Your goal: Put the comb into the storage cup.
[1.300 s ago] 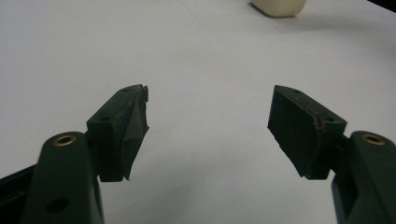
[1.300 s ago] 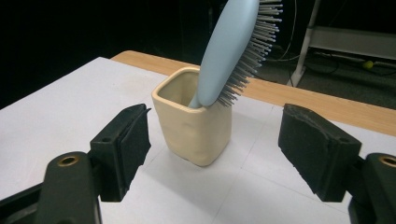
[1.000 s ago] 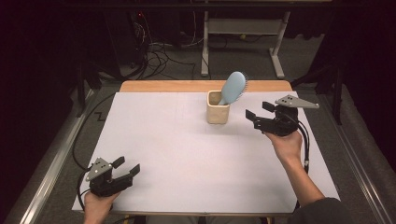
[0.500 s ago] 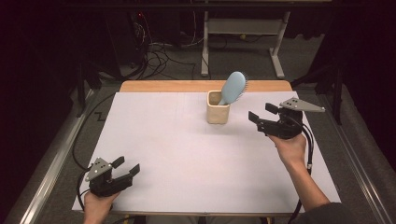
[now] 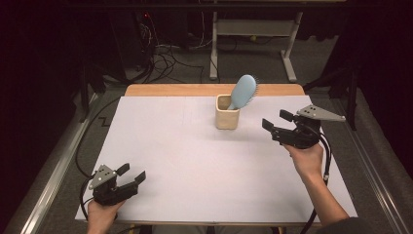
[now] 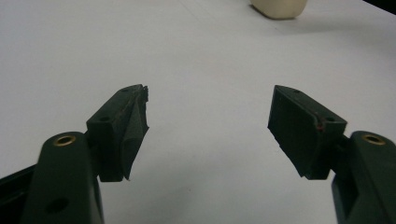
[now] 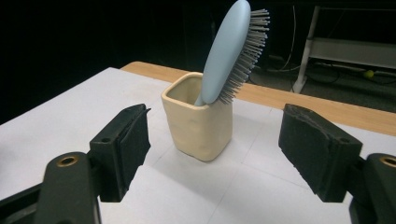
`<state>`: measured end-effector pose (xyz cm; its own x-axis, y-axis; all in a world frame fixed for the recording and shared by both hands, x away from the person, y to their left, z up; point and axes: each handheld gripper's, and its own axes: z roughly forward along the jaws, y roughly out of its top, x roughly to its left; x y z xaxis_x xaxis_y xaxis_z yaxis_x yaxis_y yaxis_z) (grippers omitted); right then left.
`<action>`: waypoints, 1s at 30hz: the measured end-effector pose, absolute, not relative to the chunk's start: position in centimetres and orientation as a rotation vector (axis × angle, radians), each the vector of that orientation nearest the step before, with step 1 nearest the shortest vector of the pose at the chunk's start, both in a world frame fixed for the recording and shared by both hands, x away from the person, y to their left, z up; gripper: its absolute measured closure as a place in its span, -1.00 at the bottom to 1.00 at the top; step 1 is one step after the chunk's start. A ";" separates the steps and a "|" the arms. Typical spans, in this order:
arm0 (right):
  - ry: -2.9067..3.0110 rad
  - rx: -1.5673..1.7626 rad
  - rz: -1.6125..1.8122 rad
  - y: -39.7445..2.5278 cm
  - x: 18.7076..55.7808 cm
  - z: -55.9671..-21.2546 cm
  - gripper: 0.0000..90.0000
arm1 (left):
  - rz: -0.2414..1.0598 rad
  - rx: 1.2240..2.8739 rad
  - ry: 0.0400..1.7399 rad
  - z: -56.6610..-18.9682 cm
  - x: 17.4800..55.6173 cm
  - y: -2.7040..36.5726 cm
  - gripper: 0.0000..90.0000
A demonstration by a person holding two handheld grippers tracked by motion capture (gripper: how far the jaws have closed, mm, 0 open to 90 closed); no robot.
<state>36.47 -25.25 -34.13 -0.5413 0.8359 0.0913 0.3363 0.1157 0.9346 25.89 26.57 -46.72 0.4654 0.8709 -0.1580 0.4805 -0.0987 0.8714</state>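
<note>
At the near left corner of the white surface (image 5: pixel 185 161), the left gripper (image 5: pixel 130 181) rests low with its jaws apart and nothing between them. In the left gripper view it points across bare white sheet, with the base of the cup just showing at the far edge. It looks idle, and nothing suggests it has a part in the present step.

Toward the middle of the far side stands the cup (image 5: pixel 227 112), cream-coloured, squarish and upright, close to the wooden strip along the back edge. It holds one thing: a light blue hairbrush (image 5: pixel 243 91), handle down inside and head sticking well out, leaning to the right with its bristles facing that way.

Just to the right of the cup, apart from it, the right gripper (image 5: pixel 273 121) hovers above the surface, jaws spread wide and empty, pointed at the cup and brush.

My judgement is that the step in hand is the approach to the brush. The next move calls for raising the right gripper to the brush head and closing on its smooth back and bristle face, without knocking the cup over.
</note>
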 end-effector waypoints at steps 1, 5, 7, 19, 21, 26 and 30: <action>1.935 1.132 1.423 -25.3 36.4 -34.1 -0.44 | 0.502 1.740 1.160 -46.7 25.9 26.6 -0.36; 1.936 1.136 1.420 -25.5 35.9 -34.3 -0.44 | 0.502 1.741 1.159 -46.7 25.9 26.6 -0.36; 1.933 1.140 1.420 -25.7 35.7 -34.3 -0.44 | 0.500 1.742 1.157 -46.7 25.9 26.6 -0.36; 1.906 1.138 1.434 -26.7 34.4 -34.6 -0.43 | 0.501 1.741 1.158 -46.7 25.9 26.6 -0.36; 1.901 1.136 1.437 -26.8 34.2 -34.6 -0.43 | 0.501 1.738 1.160 -46.7 25.9 26.6 -0.36; 1.896 1.131 1.445 -26.9 33.7 -34.6 -0.43 | 0.500 1.736 1.161 -46.7 25.9 26.6 -0.35; 1.894 1.128 1.450 -27.0 33.4 -34.7 -0.43 | 0.502 1.733 1.159 -46.6 25.9 26.7 -0.36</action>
<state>33.44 -27.04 -34.65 -0.5329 0.8408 0.0946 0.3109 0.0906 0.9461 25.87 26.65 -46.64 0.4644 0.8706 -0.1623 0.4772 -0.0917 0.8740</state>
